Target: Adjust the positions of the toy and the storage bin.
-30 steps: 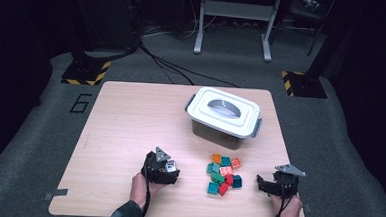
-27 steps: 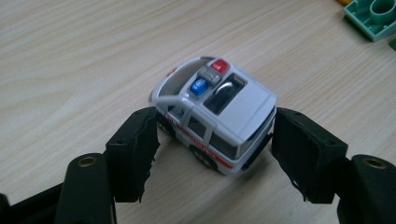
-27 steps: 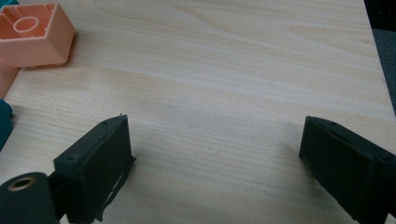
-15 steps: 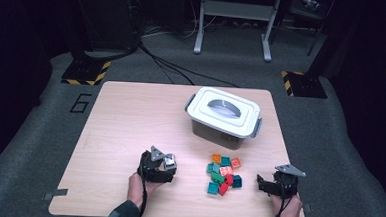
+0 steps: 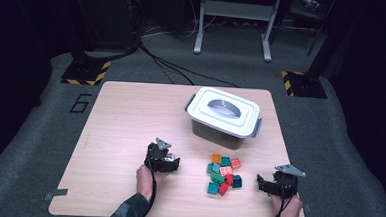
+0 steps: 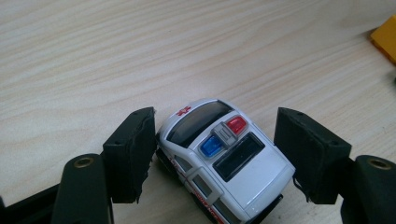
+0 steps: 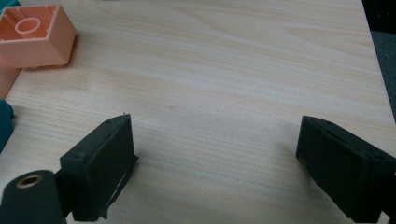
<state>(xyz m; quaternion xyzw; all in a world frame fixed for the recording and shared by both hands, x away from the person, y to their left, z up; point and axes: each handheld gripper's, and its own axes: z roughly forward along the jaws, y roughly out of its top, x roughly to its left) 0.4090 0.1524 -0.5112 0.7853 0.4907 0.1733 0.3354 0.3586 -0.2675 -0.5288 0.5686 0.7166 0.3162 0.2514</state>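
Left claw (image 6: pixel 215 154) spread around toy ambulance (image 6: pixel 224 161), one jaw touching its side, other just clear: probably squaring up for a grip. Ambulance on worktop (image 5: pixel 130 120), left of brick pile (image 5: pixel 223 173). Right claw (image 7: pixel 215 168) spread wide, empty, likely waiting.

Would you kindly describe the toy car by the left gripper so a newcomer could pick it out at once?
On the wooden table, look left of the pile of coloured blocks. There the left gripper straddles a small toy ambulance, its fingers open. It alone is white, with a red cross and red and blue roof lights.
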